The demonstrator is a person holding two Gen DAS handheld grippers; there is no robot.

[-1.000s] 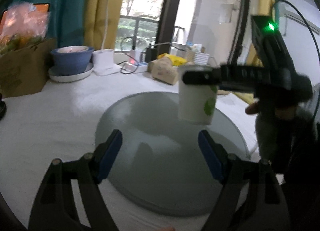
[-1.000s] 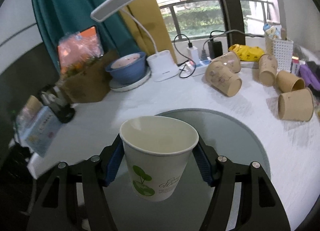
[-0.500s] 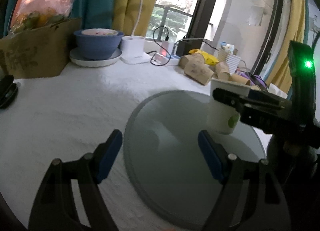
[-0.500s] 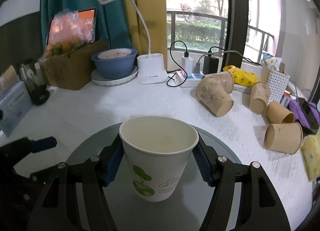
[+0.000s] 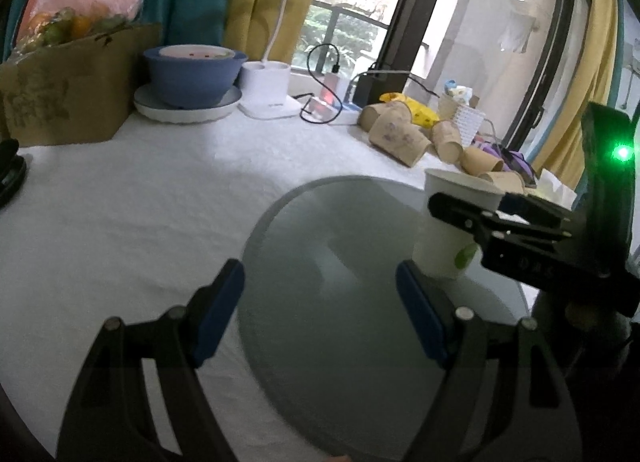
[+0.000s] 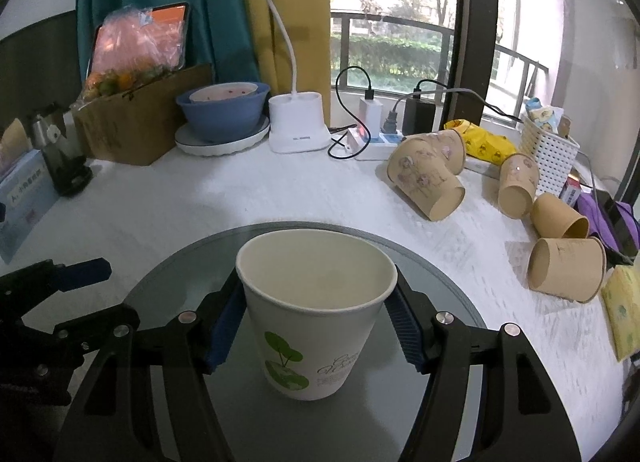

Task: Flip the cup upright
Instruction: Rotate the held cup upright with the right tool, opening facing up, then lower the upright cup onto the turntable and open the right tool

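We take the grey round mat (image 6: 452,302) as our landmark and note things left to right. Off its left edge, the left gripper (image 5: 320,306) hangs with its blue pads spread wide and nothing between them; it points across the mat's near-left part, and in the right wrist view it sits at the mat's left rim. On the mat, toward its right side as the left camera sees it, stands the white paper cup (image 6: 316,314), mouth up, green leaf print on its wall, base apparently resting on the mat surface, though contact is hard to confirm. The right gripper (image 6: 316,322) clamps the cup just under the rim, one blue pad on each side of the wall. The cup's long axis reads vertical, roughly square to the fingers, which run level above the mat. We judge the flip essentially done; what remains is release, so the coming move turns on the right gripper alone, the cup lying directly between its fingers and well apart from the left. Beyond the mat's far-right edge lie several brown paper cups (image 6: 428,182) on their sides.
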